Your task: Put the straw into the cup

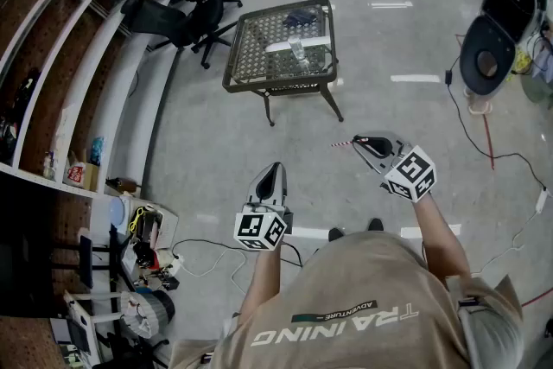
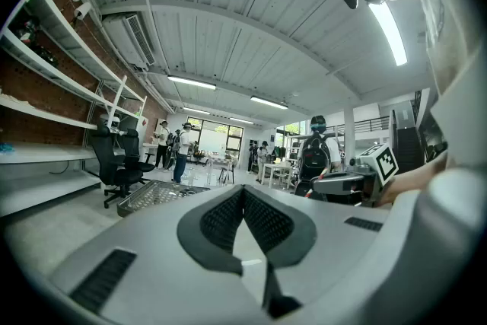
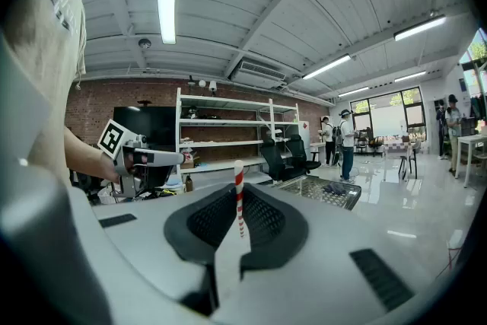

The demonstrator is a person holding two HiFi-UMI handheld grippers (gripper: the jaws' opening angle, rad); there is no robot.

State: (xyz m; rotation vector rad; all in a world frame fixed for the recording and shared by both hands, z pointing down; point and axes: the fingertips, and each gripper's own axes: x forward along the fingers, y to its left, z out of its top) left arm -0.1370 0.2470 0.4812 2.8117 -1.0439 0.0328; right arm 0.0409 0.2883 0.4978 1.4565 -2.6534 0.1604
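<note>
**Head view.** The person stands on the floor, well apart from the mesh-topped surface [image 1: 276,84]. The clear cup [image 1: 298,50] stands upright on that surface, near its middle. The left gripper [image 1: 273,177] is held low in front of the body and carries nothing visible. The right gripper [image 1: 363,144] holds the red-and-white straw [image 1: 341,143], which sticks out sideways from the jaw tips towards the left gripper.

**Left gripper view.** The left gripper [image 2: 243,198] has its jaws brought together with nothing between them. The right gripper [image 2: 346,183] shows just to one side.

**Right gripper view.** The jaws of the right gripper [image 3: 238,203] are closed on the straw [image 3: 239,180], pinching it near its lower end. Most of its length stands free above the pads. The surface [image 3: 323,191] lies ahead, at a distance.

**Handling assessment.** The straw is judged very light, thin-walled and easily crushed or kinked. Light pressure near one end, as now, suits it, and it leaves the long free end to enter the cup. The cup looks light and may tip if knocked.
</note>
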